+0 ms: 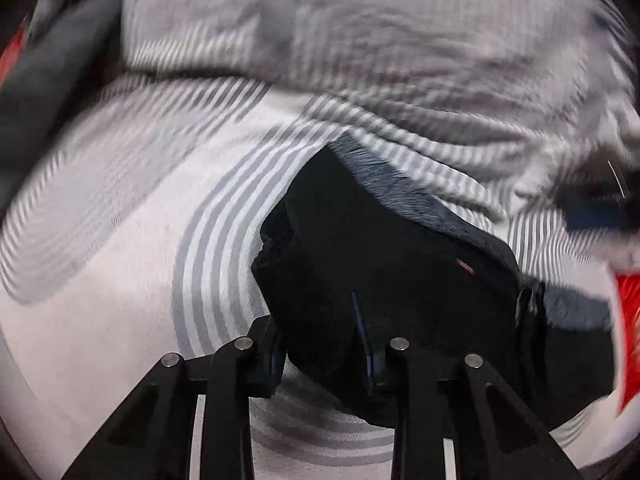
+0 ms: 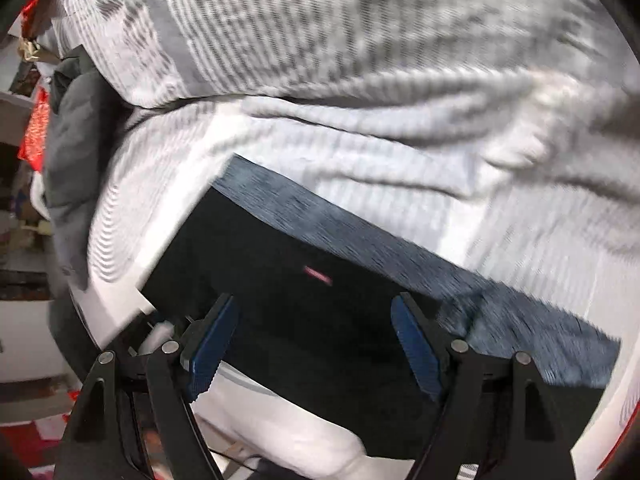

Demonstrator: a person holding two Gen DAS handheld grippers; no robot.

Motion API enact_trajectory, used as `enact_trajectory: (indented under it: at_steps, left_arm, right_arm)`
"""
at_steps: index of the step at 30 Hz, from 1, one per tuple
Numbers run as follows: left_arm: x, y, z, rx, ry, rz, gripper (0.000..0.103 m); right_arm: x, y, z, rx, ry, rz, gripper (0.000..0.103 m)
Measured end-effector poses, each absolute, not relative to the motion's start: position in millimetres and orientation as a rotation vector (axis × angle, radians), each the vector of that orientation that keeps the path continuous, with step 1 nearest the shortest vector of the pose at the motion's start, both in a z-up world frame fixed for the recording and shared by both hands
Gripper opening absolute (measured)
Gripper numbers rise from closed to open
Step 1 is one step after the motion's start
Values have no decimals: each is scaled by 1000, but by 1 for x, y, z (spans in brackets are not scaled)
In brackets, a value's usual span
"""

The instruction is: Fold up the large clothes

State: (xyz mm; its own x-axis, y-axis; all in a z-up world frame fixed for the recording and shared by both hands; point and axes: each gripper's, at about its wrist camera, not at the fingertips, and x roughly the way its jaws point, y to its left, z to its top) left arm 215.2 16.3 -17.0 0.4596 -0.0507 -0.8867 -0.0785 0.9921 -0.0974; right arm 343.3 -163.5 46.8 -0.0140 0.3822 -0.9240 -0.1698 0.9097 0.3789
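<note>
My left gripper (image 1: 320, 344) clenches the limp black garment (image 1: 380, 264) at lower centre; right gripper (image 2: 316, 340) gapes, released. I'd grab the grey ribbed hem (image 2: 360, 232).

The black garment (image 1: 380, 264) is soft matt cloth with a band (image 2: 360, 232) of mottled blue-grey knit along one edge, and it lies on a bedsheet (image 1: 132, 280) of smooth woven fabric, white with grey stripes. The left gripper (image 1: 324, 356) and right gripper (image 2: 316, 344) are matt black plastic with small shiny metal pins, and the right one's pads (image 2: 416, 348) look like ridged blue rubber.
</note>
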Motion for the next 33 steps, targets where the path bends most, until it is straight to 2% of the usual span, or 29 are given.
enact_trajectory:
  at_steps: [8, 19, 21, 22, 26, 33]
  left_arm:
    - [200, -27, -3, 175, 986, -47, 31]
    - [193, -41, 1, 270, 942, -88, 31]
    - [193, -41, 1, 262, 944, -89, 31]
    - [194, -40, 1, 245, 952, -93, 31]
    - [190, -44, 9, 240, 935, -115, 31]
    - [173, -70, 42, 268, 867, -189, 31]
  right_arm:
    - [393, -84, 27, 117, 1757, 559, 82]
    - [387, -6, -20, -167, 1902, 569, 82]
    - [380, 2, -28, -224, 1919, 569, 53]
    - [377, 2, -31, -260, 1916, 542, 21]
    - [372, -14, -21, -161, 1862, 562, 16]
    - [355, -88, 23, 122, 1726, 625, 15]
